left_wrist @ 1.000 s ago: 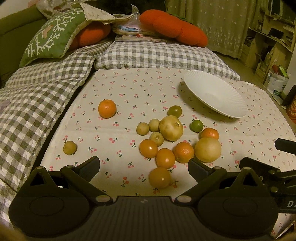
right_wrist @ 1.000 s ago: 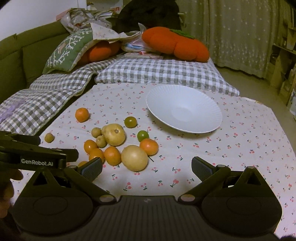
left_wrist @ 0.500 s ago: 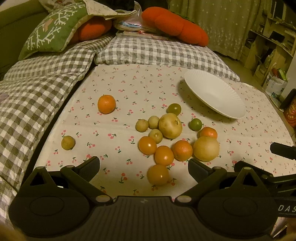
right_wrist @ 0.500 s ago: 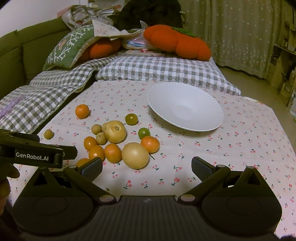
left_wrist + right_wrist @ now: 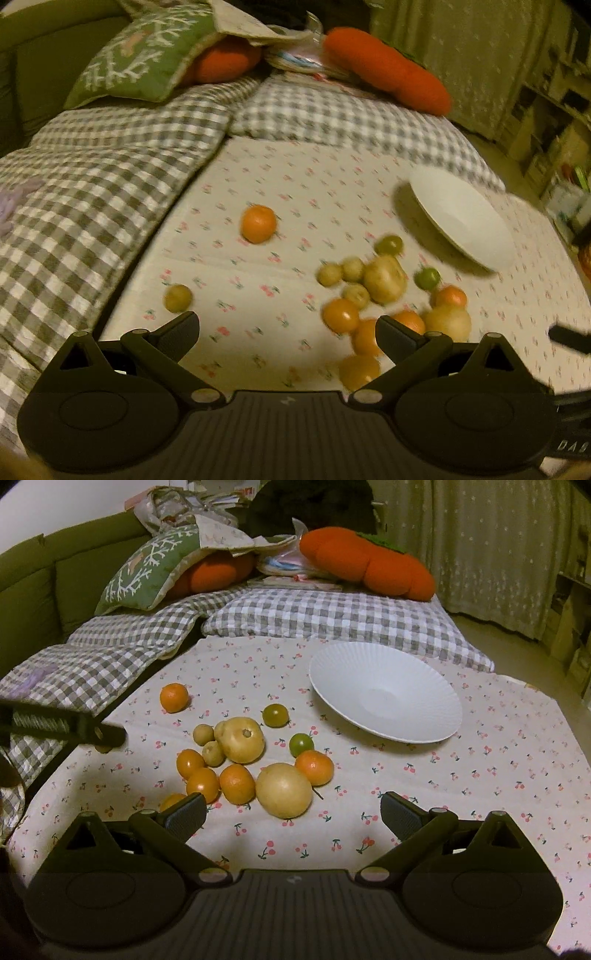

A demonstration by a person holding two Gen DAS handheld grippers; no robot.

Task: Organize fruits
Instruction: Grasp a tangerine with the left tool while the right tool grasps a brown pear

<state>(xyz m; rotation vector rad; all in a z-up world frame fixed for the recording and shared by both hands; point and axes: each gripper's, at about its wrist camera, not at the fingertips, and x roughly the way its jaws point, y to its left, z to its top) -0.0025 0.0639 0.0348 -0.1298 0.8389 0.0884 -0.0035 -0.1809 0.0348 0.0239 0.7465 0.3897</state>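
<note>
Several oranges, small yellow-green fruits and two green ones lie clustered on the cherry-print cloth [image 5: 480, 775]. A big yellow fruit [image 5: 283, 790] lies just ahead of my right gripper [image 5: 292, 814], whose jaws are closing with nothing pressed between them. The white ribbed plate [image 5: 386, 698] stands empty behind the cluster, to the right. My left gripper [image 5: 288, 332] is open over bare cloth, with the cluster at its right finger. A lone orange [image 5: 258, 223] and a small yellowish fruit [image 5: 178, 298] lie apart on the left. The left wrist view is blurred.
Checked grey cushions [image 5: 332, 616] border the cloth at the back and left. A green leaf-pattern pillow [image 5: 147, 572] and orange plush cushions [image 5: 369, 565] sit behind them. A black part of the left gripper [image 5: 74, 731] juts in at the right view's left edge.
In the left wrist view the fruit has slid to the right and blurred as that gripper moved left. The right wrist view barely changed, and its fingers stand slightly closer together.
</note>
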